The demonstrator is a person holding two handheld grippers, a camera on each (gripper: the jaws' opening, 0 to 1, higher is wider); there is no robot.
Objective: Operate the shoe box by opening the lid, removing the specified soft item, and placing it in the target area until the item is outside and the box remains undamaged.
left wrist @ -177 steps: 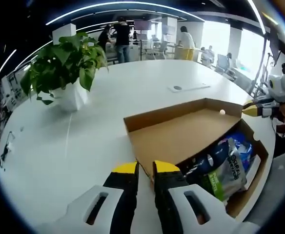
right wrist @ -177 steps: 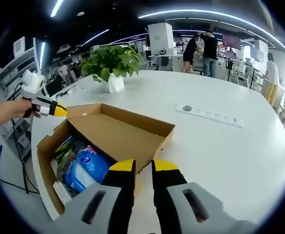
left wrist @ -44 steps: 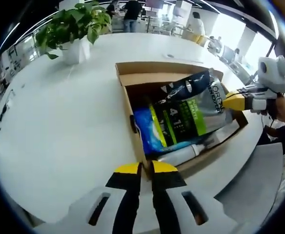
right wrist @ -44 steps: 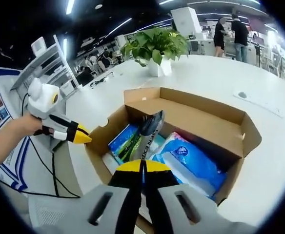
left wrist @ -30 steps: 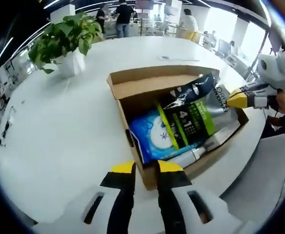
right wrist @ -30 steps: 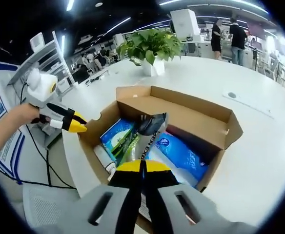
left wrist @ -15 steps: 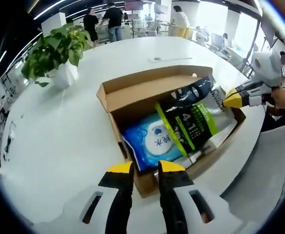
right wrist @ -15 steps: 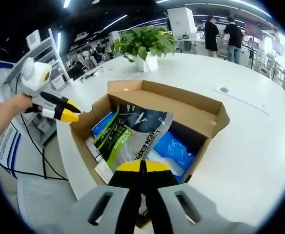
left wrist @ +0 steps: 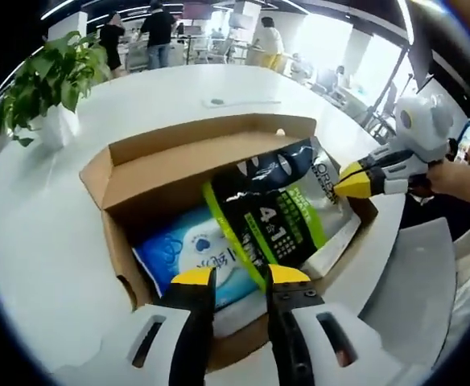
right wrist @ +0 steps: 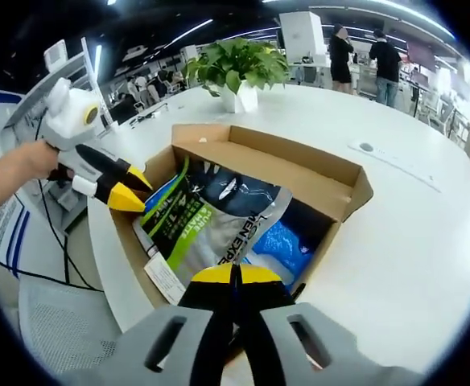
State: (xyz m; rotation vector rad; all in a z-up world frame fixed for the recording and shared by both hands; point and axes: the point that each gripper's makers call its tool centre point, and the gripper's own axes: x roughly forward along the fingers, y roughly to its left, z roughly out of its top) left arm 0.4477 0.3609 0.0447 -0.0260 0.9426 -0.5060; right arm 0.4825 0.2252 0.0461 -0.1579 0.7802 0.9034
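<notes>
Two grippers at open shoe box (right wrist: 331, 181) on white table (right wrist: 396, 225) | R gripper (right wrist: 235, 276) clenched on dark-green pouch (right wrist: 211, 217), pouch raised but still over box | L gripper (left wrist: 239, 277) jaws apart, nothing held, at box wall | blue wipes pack (left wrist: 191, 253) inside | potted plant (right wrist: 235, 68) behind.

Open-plan office, dark ceiling w/ long curved LED strips (right wrist: 356, 10). Big white rounded table (right wrist: 412, 241); potted plant (right wrist: 237, 68) in white pot near its far edge, flush power strip (right wrist: 392, 163) twd its right edge. Bright windows (left wrist: 380, 60) behind, white column (right wrist: 301, 36), people standing (right wrist: 362, 60) at desks beyond far edge. Gray chair seat (right wrist: 66, 326) below near-left edge.
</notes>
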